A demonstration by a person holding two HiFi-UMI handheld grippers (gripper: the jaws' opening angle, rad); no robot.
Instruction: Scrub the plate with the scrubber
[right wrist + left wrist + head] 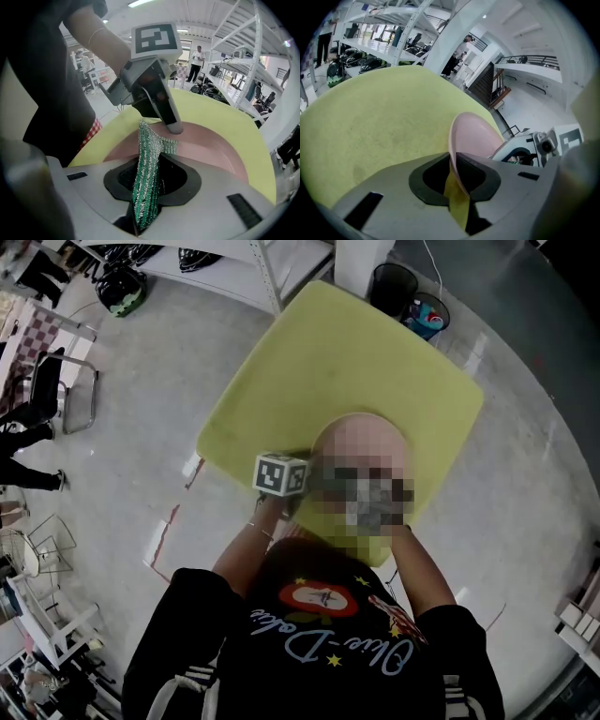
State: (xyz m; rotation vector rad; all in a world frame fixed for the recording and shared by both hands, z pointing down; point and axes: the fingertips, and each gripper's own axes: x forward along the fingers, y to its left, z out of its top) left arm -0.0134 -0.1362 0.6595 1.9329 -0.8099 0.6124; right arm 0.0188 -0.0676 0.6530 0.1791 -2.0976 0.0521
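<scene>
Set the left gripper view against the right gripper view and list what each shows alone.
Left gripper view only: the plate seen edge-on, its rim clamped in the left hand-held gripper. Right gripper view only: the green scrubber pinched in the right hand-held gripper, and the person's forearm. Both: the pink plate and the yellow-green table.

The bench (328, 352) stands straight before you, with the plate (211, 145) on it near your edge. Your left gripper (453, 171) clamps the plate's left rim. Your right gripper (150, 187) sits to the right with the scrubber (147, 159) between its jaws, its tip over the plate, just beside the left gripper. Past the bench's far corner, bins (394, 282) stand on the floor (525, 521), with shelving (234, 268) to their left.
</scene>
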